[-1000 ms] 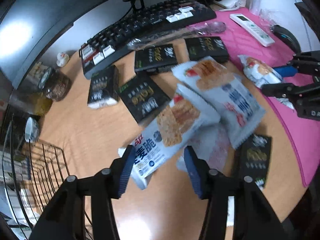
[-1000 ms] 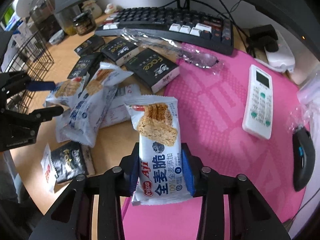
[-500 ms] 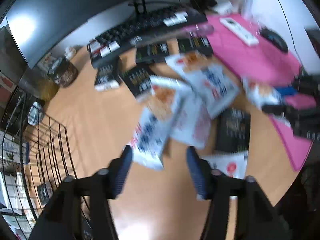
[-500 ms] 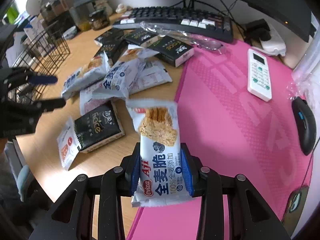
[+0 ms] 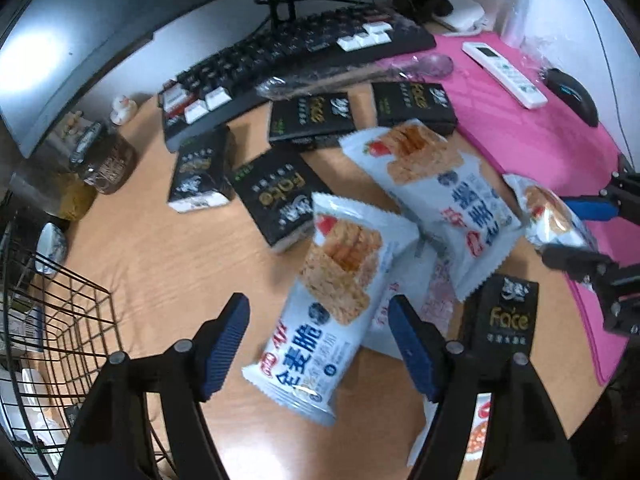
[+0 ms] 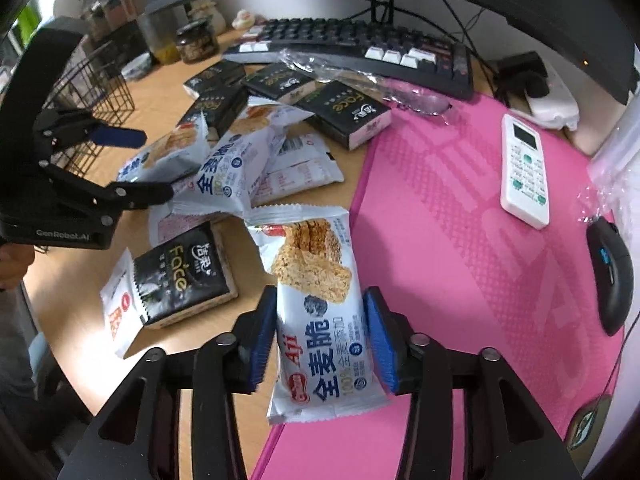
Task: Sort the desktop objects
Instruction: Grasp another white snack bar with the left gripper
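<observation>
My right gripper [image 6: 320,336] is shut on a white-and-blue cracker packet [image 6: 318,312], held above the edge of the pink mat [image 6: 460,240]. My left gripper [image 5: 320,344] is open, its blue pads either side of another cracker packet [image 5: 336,300] lying on the wooden desk [image 5: 160,264]; I cannot tell if they touch it. More cracker packets [image 5: 440,188] and several black "Face" boxes [image 5: 276,196] lie scattered around. The left gripper also shows in the right wrist view [image 6: 140,168], and the right gripper in the left wrist view [image 5: 576,228].
A black wire basket [image 5: 52,320] stands at the left. A keyboard [image 5: 296,52], a plastic-wrapped spoon [image 5: 360,74], a jar [image 5: 104,156], a white remote [image 6: 524,168] and a mouse [image 6: 612,272] lie around. A monitor stands behind.
The right gripper has lifted its cracker packet up and back from the desk. The left gripper swung away over the desk, then came back down around a cracker packet, still open.
</observation>
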A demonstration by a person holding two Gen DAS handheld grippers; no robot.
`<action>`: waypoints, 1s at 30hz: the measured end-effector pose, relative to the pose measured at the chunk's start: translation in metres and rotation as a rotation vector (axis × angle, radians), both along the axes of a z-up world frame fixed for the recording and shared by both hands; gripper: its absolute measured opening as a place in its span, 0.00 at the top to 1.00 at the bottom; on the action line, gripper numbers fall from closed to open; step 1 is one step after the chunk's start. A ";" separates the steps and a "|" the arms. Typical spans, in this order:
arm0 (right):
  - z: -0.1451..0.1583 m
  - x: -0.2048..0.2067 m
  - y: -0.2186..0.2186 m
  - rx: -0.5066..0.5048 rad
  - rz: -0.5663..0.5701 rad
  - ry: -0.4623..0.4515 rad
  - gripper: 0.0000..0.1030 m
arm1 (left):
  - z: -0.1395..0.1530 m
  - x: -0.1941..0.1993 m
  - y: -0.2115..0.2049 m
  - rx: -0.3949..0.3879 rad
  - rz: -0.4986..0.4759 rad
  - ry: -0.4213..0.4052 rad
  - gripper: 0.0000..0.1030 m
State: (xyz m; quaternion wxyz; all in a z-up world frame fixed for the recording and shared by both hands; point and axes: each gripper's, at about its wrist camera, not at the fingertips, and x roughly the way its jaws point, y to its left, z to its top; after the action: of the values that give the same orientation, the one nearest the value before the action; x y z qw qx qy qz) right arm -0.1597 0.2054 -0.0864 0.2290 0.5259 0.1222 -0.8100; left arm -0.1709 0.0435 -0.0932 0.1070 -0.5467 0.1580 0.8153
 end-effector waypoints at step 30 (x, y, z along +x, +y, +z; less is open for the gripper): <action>-0.001 0.000 -0.002 -0.017 -0.021 -0.023 0.65 | -0.003 0.015 0.007 0.080 -0.025 -0.055 0.62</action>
State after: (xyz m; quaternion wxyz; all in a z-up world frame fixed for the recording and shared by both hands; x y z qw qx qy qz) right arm -0.1600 0.2038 -0.0879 0.2263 0.5344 0.1075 -0.8073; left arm -0.1561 0.0503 -0.0962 0.1433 -0.5624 0.1292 0.8041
